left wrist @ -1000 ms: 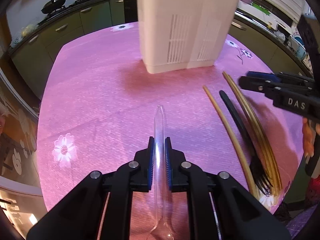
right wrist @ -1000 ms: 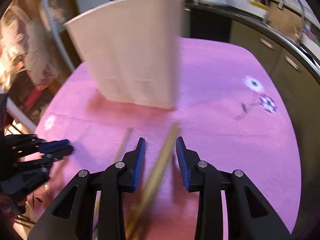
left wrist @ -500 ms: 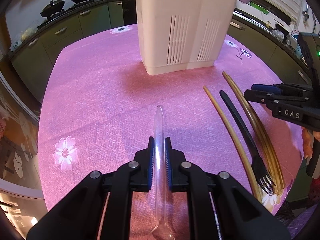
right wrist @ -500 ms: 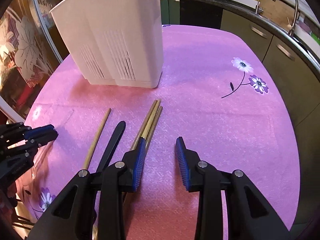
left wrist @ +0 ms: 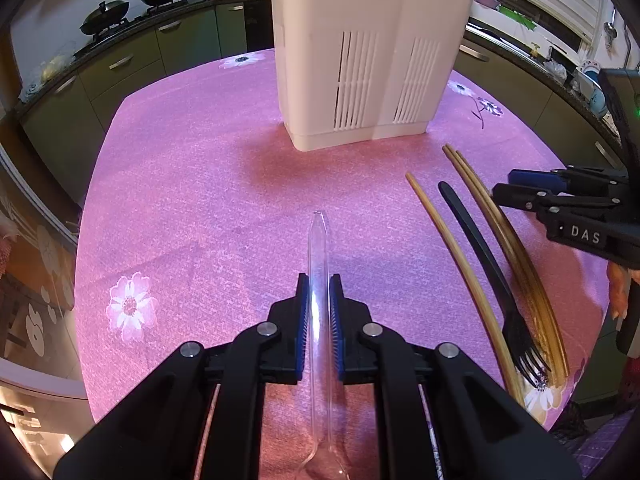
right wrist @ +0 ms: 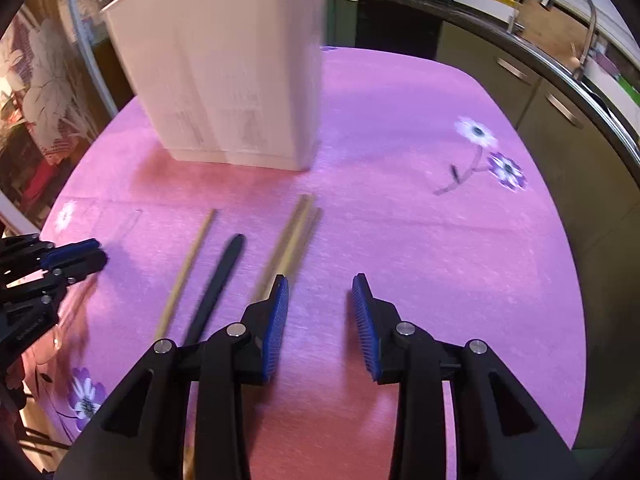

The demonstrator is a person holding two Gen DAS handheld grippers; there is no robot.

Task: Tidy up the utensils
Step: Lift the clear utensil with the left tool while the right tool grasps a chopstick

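— So, what's nearest in the left wrist view?

— Left tongs (left wrist: 319,312), clamped on the handle of a clear plastic spoon (left wrist: 318,264); its bowl sits low between the arms, its tip points toward the holder.

— And the right tongs (right wrist: 320,320)?

— Parted, nothing between the pads, hovering over the pink flowered counter (right wrist: 420,240). The left pad is just beside a bundle of chopsticks (right wrist: 294,232).

— What lies on the cloth?

— Left of that bundle, a black fork (left wrist: 486,264), tines toward the near edge, then a single chopstick (left wrist: 452,248). All lie side by side, apart from the spoon.

— Farther back?

— A white slotted utensil holder (left wrist: 372,60) stands upright, beyond the chopstick tips. Kitchen cabinets (left wrist: 120,80) ring the room.
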